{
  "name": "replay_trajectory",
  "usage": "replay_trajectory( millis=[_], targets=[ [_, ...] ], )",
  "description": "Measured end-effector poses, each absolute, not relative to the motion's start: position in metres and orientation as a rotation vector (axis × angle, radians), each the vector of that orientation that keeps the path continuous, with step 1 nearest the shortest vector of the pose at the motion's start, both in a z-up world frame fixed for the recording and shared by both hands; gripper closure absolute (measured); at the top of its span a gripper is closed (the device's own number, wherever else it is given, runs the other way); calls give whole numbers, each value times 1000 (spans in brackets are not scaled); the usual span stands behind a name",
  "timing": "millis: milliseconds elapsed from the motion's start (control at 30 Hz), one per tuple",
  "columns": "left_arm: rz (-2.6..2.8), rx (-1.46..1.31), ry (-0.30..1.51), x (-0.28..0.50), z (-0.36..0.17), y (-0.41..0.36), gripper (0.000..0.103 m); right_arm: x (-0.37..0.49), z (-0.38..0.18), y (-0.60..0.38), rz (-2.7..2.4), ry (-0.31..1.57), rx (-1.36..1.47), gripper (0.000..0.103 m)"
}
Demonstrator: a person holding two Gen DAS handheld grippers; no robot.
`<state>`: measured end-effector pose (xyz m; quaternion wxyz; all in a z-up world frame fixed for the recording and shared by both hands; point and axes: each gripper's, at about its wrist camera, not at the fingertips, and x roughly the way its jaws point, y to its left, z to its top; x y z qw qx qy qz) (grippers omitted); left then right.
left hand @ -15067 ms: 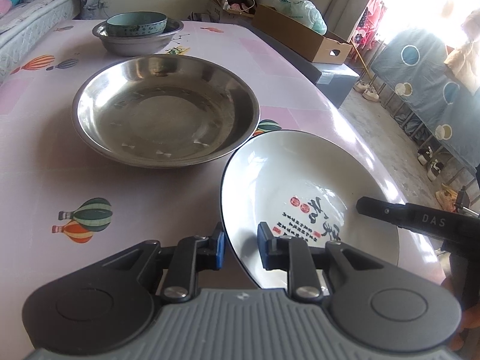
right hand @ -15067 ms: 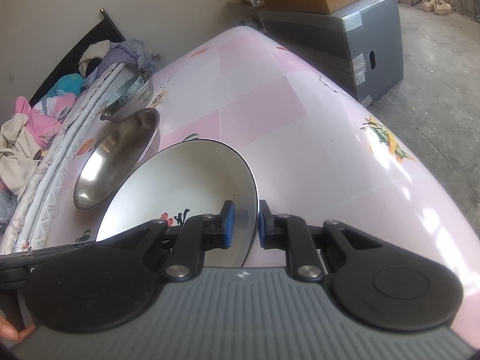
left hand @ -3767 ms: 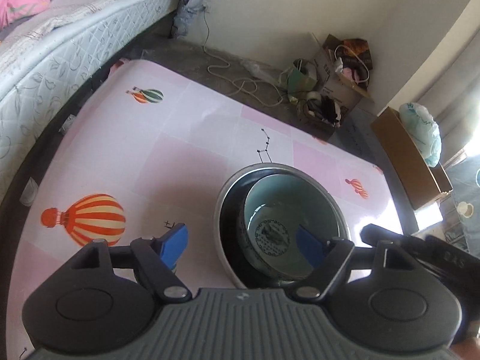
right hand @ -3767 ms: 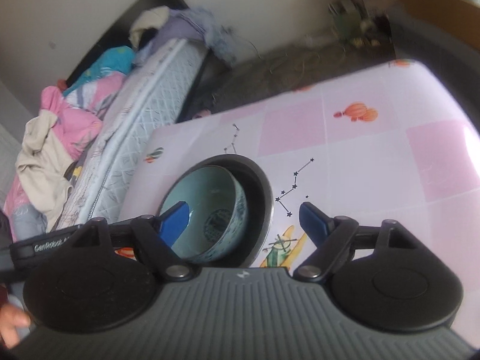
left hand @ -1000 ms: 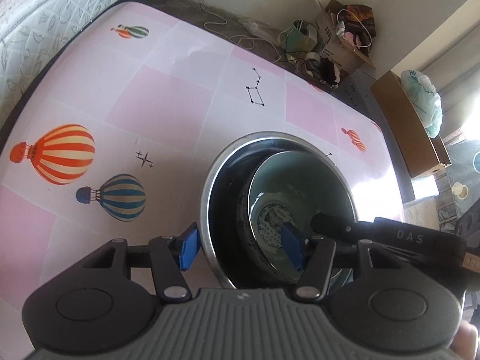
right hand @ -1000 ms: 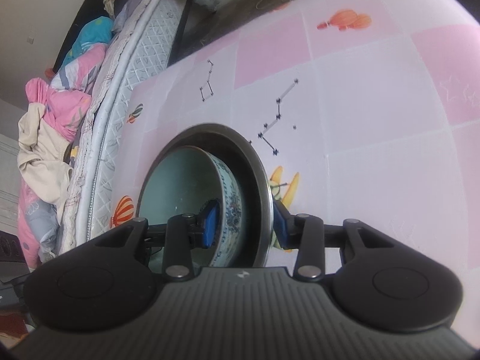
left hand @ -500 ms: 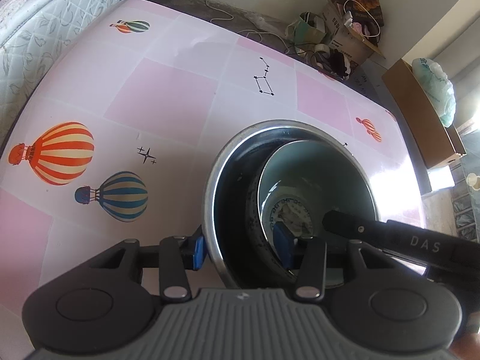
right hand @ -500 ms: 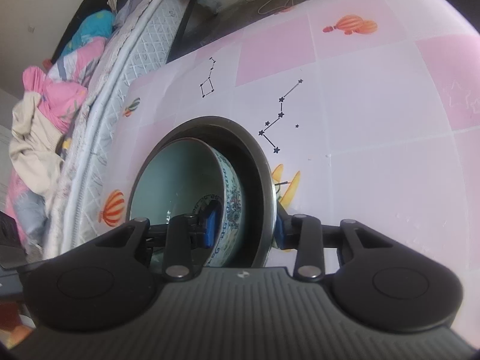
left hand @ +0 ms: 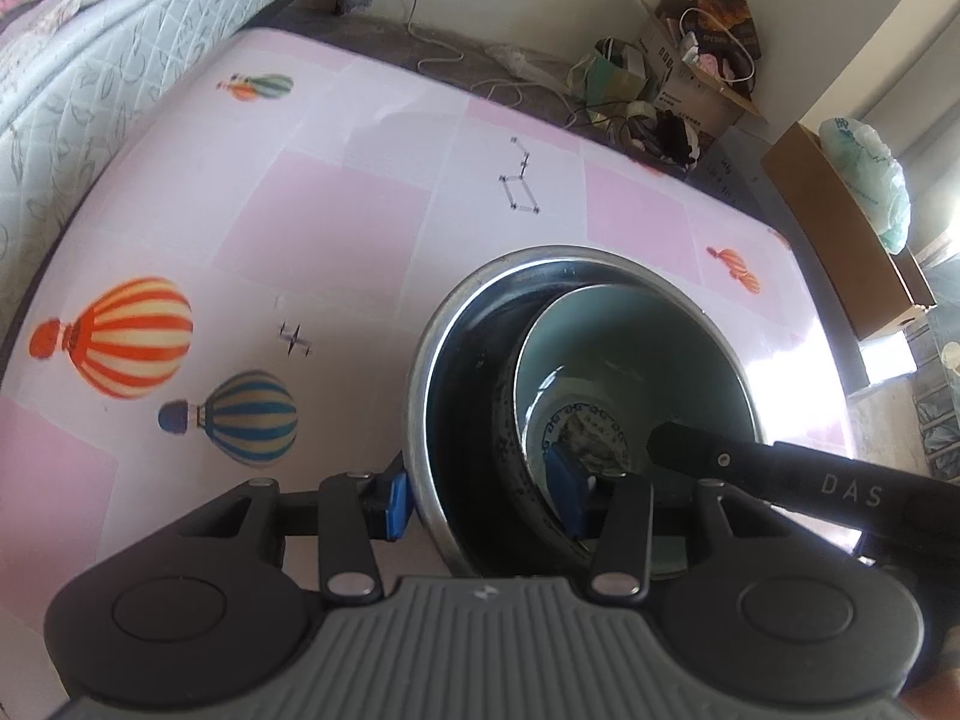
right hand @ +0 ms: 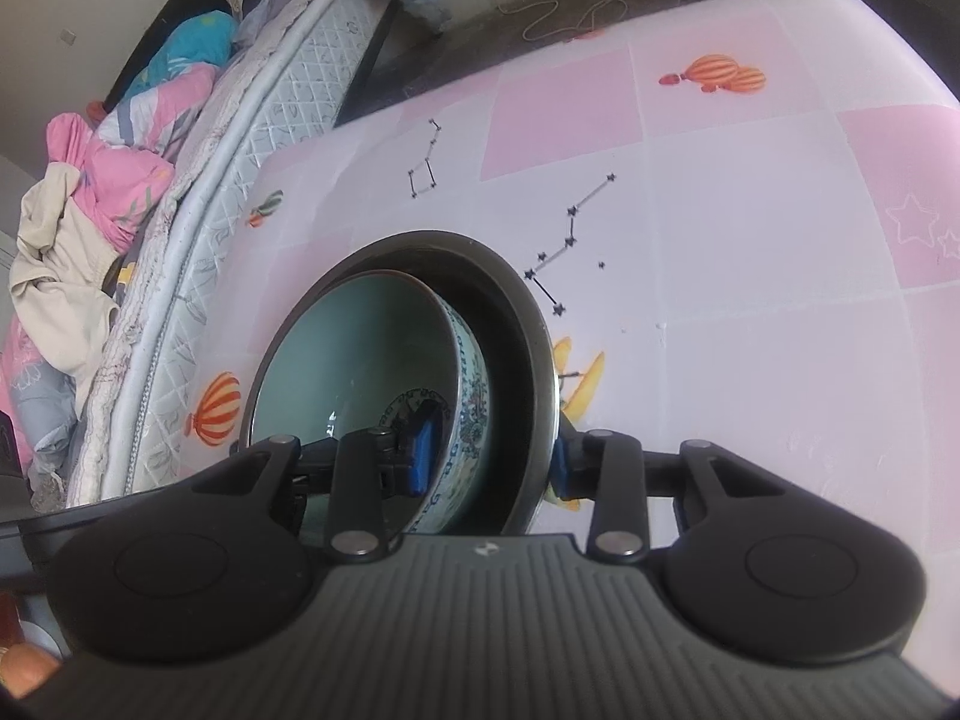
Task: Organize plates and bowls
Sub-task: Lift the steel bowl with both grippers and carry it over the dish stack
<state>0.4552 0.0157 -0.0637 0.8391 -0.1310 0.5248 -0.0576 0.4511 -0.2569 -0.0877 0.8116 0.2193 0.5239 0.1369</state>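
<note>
A steel bowl (left hand: 456,324) (right hand: 528,324) holds a pale green ceramic bowl (left hand: 654,348) (right hand: 348,354) with blue patterns. My left gripper (left hand: 483,501) is shut on the near walls of both bowls, one pad outside the steel rim, the other inside the green bowl. My right gripper (right hand: 489,459) is shut the same way on the opposite side, and its finger (left hand: 780,471) shows in the left wrist view. The bowls look tilted and lifted off the pink balloon-print table (left hand: 336,228) (right hand: 750,276).
A mattress (left hand: 90,48) (right hand: 198,222) with piled clothes (right hand: 90,180) borders the table's left side. A cardboard box (left hand: 840,228) and floor clutter (left hand: 660,96) lie beyond the far edge.
Both grippers have closed further onto the stacked bowls' walls and the bowls have risen and tilted a little. Earlier, both grippers held a white plate near a wide steel dish.
</note>
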Motion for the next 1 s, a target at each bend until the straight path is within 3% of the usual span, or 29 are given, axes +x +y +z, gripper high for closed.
replay_trajectory(
  millis=[567, 1000],
  targets=[
    [-136, -271, 1063, 440, -29, 11, 56, 443, -49, -266, 299, 1069, 464, 68],
    [-146, -276, 1049, 386, 8, 7, 56, 392, -5, -273, 321, 1071, 465, 68]
  ],
)
